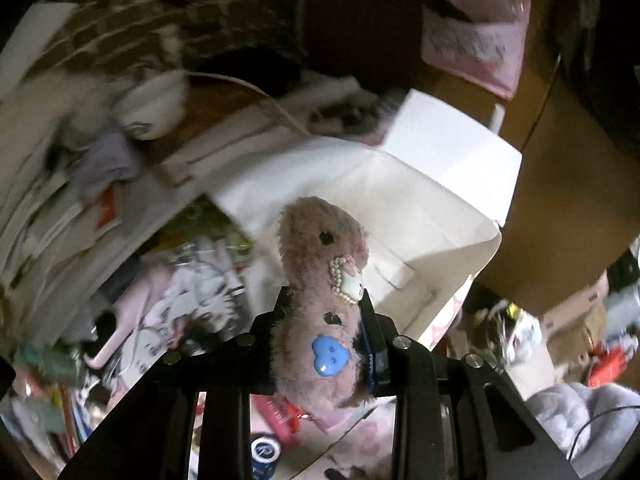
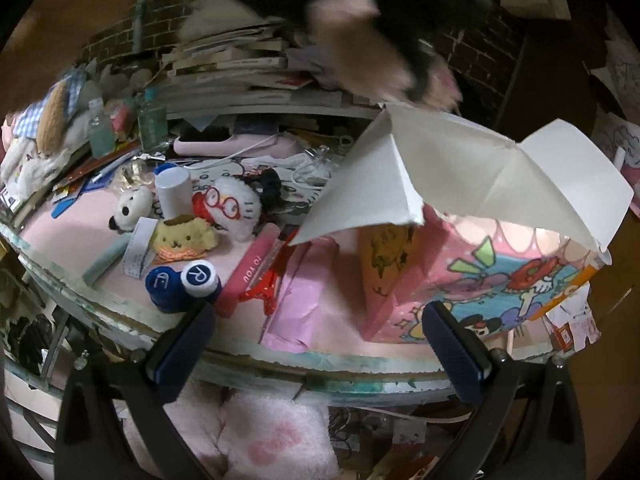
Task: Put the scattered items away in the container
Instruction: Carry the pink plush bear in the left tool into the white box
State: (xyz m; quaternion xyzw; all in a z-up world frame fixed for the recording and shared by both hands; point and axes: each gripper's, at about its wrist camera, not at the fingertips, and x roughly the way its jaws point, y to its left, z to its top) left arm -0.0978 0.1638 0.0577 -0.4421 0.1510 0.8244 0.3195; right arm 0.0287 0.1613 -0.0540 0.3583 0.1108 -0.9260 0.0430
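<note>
Pink fuzzy plush [image 1: 320, 304] w/ blue heart button clamped in left tongs [image 1: 326, 312], held above white box flaps [image 1: 440, 184]. Right tongs [image 2: 316, 344] wide open, empty, near desk [image 2: 304, 364] edge by cartoon-print box [image 2: 500, 280]; more plushies [image 2: 232, 204] on desk.

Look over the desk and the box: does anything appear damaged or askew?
Yes. The pink cartoon box has white flaps splayed open unevenly, with ragged, torn-looking edges. The toys beside it, such as the yellow dog plush, lie scattered.
</note>
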